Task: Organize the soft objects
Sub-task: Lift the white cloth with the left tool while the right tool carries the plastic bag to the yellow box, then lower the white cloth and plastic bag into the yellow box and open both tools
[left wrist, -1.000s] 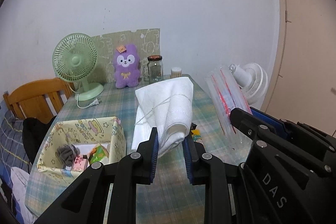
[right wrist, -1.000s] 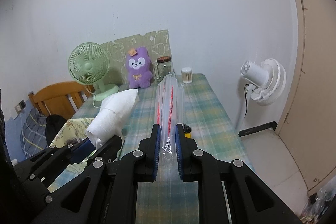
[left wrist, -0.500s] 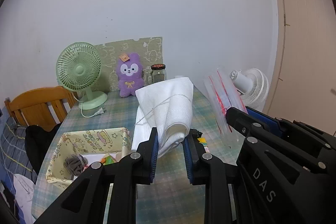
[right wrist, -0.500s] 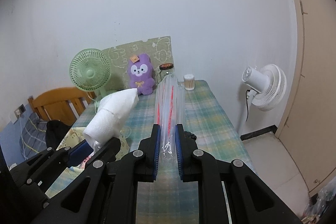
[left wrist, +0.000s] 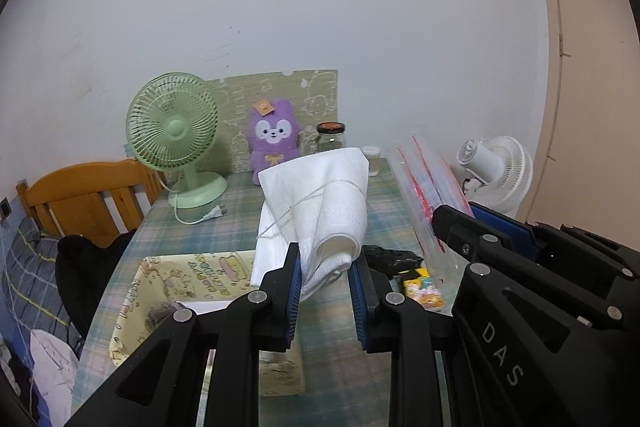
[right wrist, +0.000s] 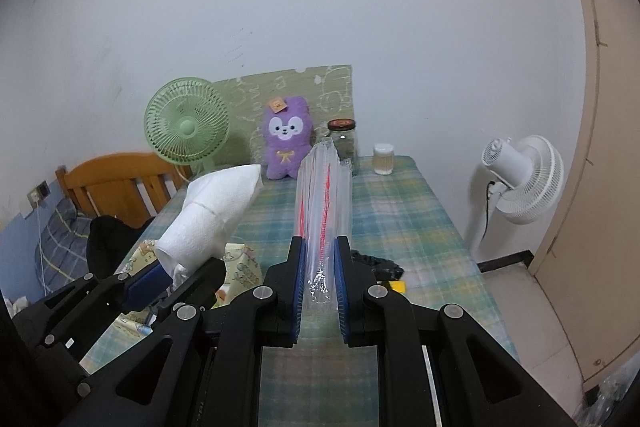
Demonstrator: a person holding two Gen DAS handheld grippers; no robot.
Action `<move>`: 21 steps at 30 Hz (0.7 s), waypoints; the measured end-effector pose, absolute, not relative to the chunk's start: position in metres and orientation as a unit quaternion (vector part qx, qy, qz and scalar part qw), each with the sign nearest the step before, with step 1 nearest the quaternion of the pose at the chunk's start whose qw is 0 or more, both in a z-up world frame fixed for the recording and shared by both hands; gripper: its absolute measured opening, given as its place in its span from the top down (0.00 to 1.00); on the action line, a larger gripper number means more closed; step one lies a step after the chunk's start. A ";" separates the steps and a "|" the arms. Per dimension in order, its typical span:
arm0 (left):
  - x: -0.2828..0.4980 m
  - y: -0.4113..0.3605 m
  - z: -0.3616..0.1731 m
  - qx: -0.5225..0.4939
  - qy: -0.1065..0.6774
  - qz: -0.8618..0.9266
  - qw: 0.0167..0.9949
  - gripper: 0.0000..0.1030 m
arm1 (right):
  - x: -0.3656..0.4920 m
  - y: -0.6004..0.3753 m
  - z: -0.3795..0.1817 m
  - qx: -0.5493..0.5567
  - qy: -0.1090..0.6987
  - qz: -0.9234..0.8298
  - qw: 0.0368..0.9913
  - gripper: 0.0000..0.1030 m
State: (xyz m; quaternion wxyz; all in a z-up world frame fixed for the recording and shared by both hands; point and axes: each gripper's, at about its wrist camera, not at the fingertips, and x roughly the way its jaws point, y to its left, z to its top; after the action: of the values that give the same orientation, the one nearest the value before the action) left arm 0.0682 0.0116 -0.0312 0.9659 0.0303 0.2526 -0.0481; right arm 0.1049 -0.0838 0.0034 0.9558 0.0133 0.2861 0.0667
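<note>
A: What is the left gripper (left wrist: 324, 267) holding?

B: It is clamping a folded white towel (left wrist: 320, 203) between its blue pads, jaws nearly closed. The towel is standing up out of the jaws above the table (left wrist: 224, 227), a loose thread crossing its face.

A: And the right gripper (right wrist: 320, 267)?

B: Its jaws are pressing on a clear bag (right wrist: 324, 195) with red stripes. The bag is pointing away from the camera, raised over the plaid tabletop. The two grippers are sitting side by side, the towel to the left of the bag.

A: What is lying beneath them?

B: A yellow patterned box (left wrist: 160, 291) is sitting on the table's near left, just below the towel. A dark item (right wrist: 380, 263) and a small yellow packet (left wrist: 424, 291) are lying near the bag.

A: And at the far edge?

B: A green fan (left wrist: 176, 139), a purple plush (left wrist: 274, 139), a jar (left wrist: 330, 139) and a small cup (right wrist: 383, 159) are standing against the wall. A white fan (right wrist: 520, 179) is standing on the floor at right.
</note>
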 end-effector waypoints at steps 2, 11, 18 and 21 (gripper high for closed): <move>0.071 0.020 -0.032 0.031 0.252 -0.042 0.966 0.79 | 0.109 -0.075 0.002 0.010 0.285 0.073 0.956 0.83; 0.083 0.053 -0.037 0.033 0.260 -0.022 0.965 0.79 | 0.125 -0.040 -0.007 0.009 0.290 0.101 0.952 0.83; 0.094 0.078 -0.047 0.025 0.275 -0.013 0.961 0.79 | 0.138 -0.015 -0.018 0.004 0.308 0.119 0.944 0.83; 0.099 0.086 -0.053 0.019 0.284 -0.012 0.959 0.79 | 0.141 -0.008 -0.024 0.003 0.315 0.124 0.941 0.83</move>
State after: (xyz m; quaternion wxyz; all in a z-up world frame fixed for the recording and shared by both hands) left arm 0.0988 0.0863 -0.0526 0.9585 0.0190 0.2841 -0.0123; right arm 0.1415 -0.0081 -0.0236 0.9410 0.0030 0.3148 0.1243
